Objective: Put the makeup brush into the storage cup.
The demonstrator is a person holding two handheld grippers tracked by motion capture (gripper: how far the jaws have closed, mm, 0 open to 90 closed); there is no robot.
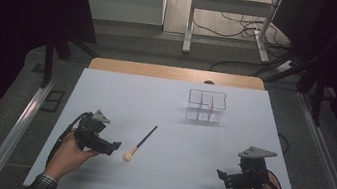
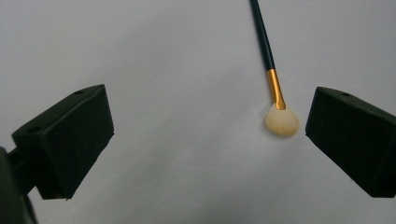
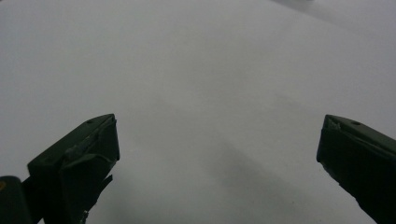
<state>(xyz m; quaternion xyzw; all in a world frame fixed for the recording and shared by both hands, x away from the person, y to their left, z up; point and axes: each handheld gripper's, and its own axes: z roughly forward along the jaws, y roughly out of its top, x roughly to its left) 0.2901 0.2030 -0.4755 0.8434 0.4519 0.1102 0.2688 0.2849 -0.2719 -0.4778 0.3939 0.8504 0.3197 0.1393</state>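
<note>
So the makeup brush [image 1: 140, 144] is lying flat on the white worktop [image 1: 154, 107], toward the near left part of it, with its pale fluffy head pointing back at the person and the dark handle angling away toward the far right. There's a gold ferrule between the bristles and the handle, easy to spot in the left gripper view.

The left tongs [image 1: 115, 145] are sitting just beside the brush head, not touching it, and the jaws are spread wide. In the left gripper view the brush [image 2: 275, 91] is showing up close to the right-hand jaw, with a small gap between them, and nothing is sitting in the grip.

The right tongs [image 1: 221, 175] are hanging out well apart from all that, over the near right corner of the worktop, jaws also spread and holding nothing.

A clear plastic organizer [image 1: 206, 105] with divided compartments is standing farther back, right of centre, well away from both tongs and the brush.
</note>
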